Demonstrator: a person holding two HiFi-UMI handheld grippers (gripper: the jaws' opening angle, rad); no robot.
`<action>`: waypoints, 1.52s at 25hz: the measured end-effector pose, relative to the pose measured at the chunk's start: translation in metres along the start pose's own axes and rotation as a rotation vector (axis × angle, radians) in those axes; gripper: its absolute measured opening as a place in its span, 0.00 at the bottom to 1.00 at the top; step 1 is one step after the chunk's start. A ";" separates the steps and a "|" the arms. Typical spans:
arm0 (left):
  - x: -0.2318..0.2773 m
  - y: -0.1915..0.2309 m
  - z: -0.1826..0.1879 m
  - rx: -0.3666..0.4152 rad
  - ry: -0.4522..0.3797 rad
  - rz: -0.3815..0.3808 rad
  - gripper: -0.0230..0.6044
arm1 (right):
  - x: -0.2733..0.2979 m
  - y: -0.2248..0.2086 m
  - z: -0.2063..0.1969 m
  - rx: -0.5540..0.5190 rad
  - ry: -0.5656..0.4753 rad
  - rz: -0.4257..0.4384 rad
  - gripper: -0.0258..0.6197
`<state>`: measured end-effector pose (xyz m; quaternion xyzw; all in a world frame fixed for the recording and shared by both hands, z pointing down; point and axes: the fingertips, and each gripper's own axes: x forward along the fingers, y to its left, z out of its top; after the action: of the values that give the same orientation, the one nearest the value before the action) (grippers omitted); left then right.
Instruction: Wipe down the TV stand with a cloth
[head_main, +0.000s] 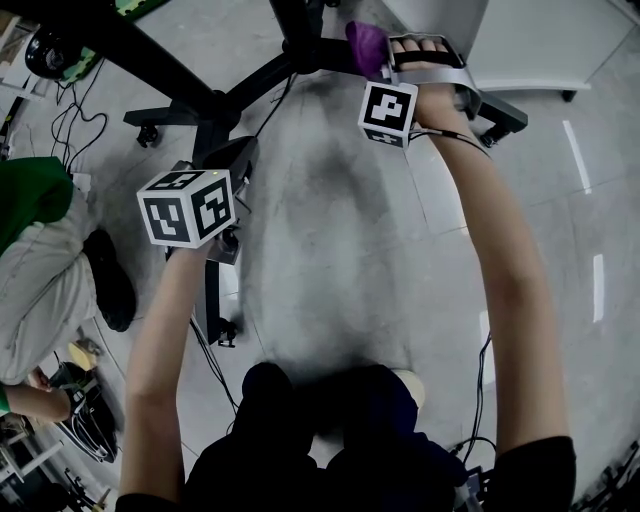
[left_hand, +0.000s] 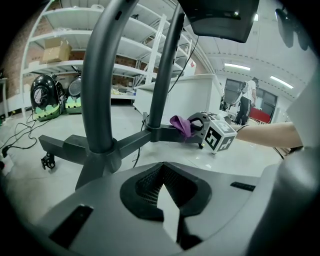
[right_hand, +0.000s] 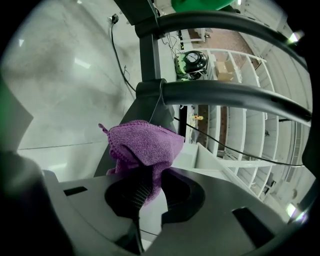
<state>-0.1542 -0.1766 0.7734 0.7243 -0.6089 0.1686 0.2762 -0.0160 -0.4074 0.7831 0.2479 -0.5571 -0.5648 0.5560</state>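
Here the right gripper (right_hand: 145, 185) is clamping a purple knitted cloth (right_hand: 145, 145), with the fabric bunching up out of the closed jaws. In the head view the right arm is reaching forward, and the cloth (head_main: 365, 45) is lying against a dark leg of the TV stand (head_main: 160, 65), close to where one of the stand's uprights is rising from the base. The left gripper view is showing the same contact from the side: the cloth (left_hand: 181, 125) is draping over that leg just beside the upright's foot.

The left gripper (left_hand: 161, 172) is hanging lower and nearer the body, well apart from the cloth. Its jaws are meeting at the tips and gripping nothing. Just ahead of it the stand's central hub (left_hand: 102, 150) is joining the spreading legs, one of them ending in a caster (left_hand: 48, 161).

Loose cables (head_main: 75, 115) are trailing across the grey floor at the left, and white shelving (left_hand: 65, 45) is standing behind the stand.
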 end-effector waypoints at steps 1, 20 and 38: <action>0.001 -0.002 0.000 0.001 0.000 -0.003 0.05 | -0.001 0.001 -0.003 0.000 0.004 0.001 0.14; 0.018 -0.037 -0.002 0.018 0.009 -0.063 0.05 | -0.023 0.035 -0.084 -0.024 0.094 0.026 0.14; 0.037 -0.060 -0.009 0.006 0.028 -0.111 0.05 | -0.050 0.072 -0.172 -0.078 0.147 0.041 0.14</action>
<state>-0.0871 -0.1939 0.7904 0.7552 -0.5635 0.1649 0.2913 0.1774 -0.4060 0.7872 0.2553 -0.4971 -0.5548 0.6164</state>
